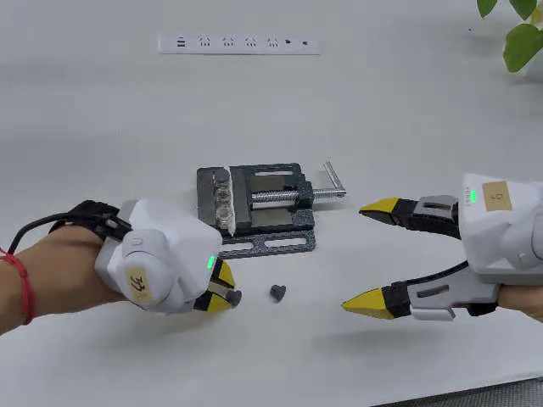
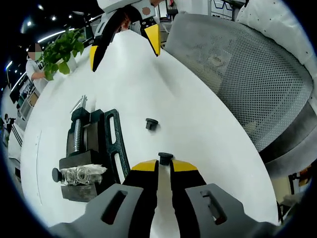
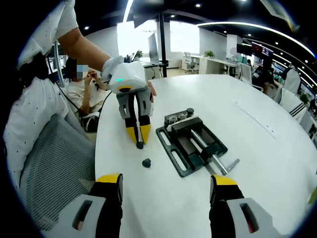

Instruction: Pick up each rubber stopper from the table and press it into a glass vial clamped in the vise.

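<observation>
I see bare table (image 1: 407,119) all round the vise (image 1: 263,212) and an open way from my left gripper (image 1: 226,296), pinching a rubber stopper (image 1: 235,298), up to the vials (image 1: 223,197), with a loose stopper (image 1: 277,292) beside it and the vise handle (image 1: 333,178) jutting toward my right gripper (image 1: 352,257).

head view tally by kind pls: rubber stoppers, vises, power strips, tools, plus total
rubber stoppers: 3 (held stopper in left tool, loose stopper on the table, seated stopper at the vial row)
vise: 1
power strip: 1
tools: 2 (left tool, right tool)
total: 7
</observation>
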Tool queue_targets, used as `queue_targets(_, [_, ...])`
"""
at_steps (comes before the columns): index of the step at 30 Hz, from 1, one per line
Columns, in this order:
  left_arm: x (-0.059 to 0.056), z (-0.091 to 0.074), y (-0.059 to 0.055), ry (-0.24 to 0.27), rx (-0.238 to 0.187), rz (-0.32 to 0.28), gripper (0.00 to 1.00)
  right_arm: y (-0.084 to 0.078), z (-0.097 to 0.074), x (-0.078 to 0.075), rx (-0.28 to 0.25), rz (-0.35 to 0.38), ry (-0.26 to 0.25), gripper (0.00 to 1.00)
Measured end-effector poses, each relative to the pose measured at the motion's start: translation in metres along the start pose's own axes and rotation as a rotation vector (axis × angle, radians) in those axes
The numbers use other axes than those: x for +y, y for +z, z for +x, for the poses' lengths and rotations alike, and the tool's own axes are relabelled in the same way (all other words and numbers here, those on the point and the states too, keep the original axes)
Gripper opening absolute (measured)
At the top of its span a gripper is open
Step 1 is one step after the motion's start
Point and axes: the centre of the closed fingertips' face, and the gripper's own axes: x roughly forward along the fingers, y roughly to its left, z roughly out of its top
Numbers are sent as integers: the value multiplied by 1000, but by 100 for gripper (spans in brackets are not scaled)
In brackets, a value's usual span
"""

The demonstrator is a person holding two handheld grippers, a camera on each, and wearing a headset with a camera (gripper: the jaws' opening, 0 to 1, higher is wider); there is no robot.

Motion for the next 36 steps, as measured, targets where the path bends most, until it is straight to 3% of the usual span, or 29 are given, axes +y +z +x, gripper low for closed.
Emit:
queue_targets(11, [0,2,-3,10,3,-7,4,1,1,0,-2,1,-1,69])
queue_targets(18, [0,2,-3,42,-11,-50,4,3,2,1,-5,3,1,68])
queue_targets(23, [1,0,-5,80,-29,-146,4,7,3,3,-12,1,6,68])
queue_targets(31, [10,-20,16,182,-173,-374,4,24,5,5,-43,-4,15,68])
queue_targets(36, [16,-39,37,243,-272,-506,4,40,2,6,-66,-16,26,68])
